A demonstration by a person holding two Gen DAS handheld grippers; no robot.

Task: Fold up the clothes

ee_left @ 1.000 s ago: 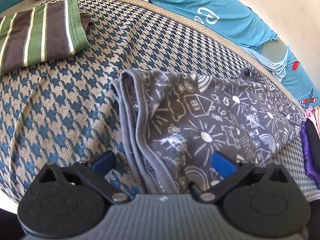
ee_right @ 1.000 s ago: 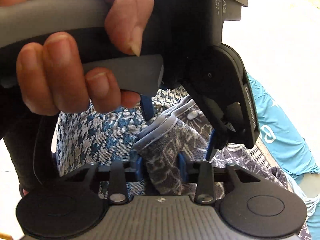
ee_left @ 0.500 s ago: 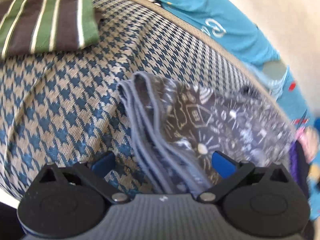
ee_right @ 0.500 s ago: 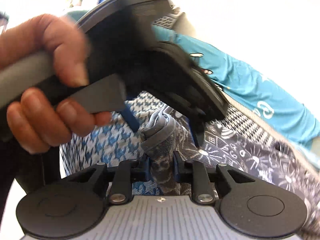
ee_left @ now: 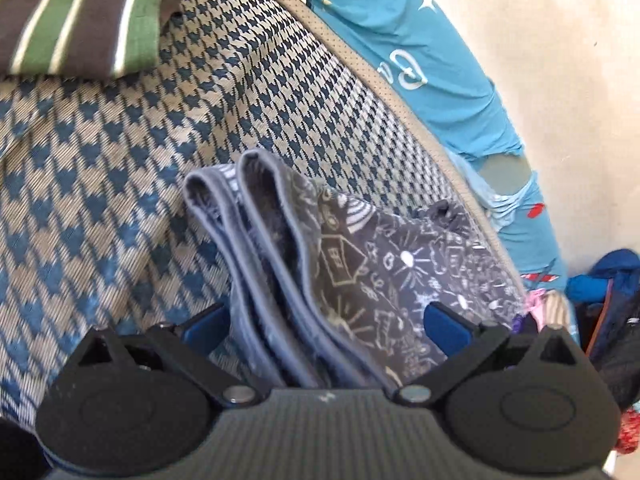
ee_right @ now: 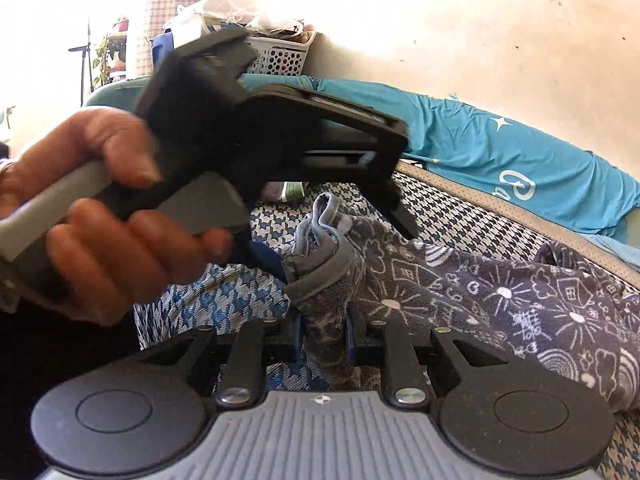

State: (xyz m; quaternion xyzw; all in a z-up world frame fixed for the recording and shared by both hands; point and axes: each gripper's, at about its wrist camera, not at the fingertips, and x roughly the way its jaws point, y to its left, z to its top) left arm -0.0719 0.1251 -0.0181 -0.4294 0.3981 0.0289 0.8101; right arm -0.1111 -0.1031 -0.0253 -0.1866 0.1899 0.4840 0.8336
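A grey garment with white doodle print lies on a blue houndstooth cushion. Its folded hem edges stand up between the wide-apart blue pads of my left gripper, which is open around them. In the right wrist view a hand holds that left gripper over the garment's raised corner. My right gripper is shut on a bunched fold of the grey garment, which its pads pinch just below that corner.
A folded green and brown striped cloth sits at the far left of the cushion. A teal shirt drapes along the cushion's back edge by the wall. More clothes are piled at the right. A white basket stands behind.
The right jaws narrowed onto the garment fold and the right gripper rolled and rose, lifting the edge. The left gripper rolled, and the hem now stands upright between its fingers.
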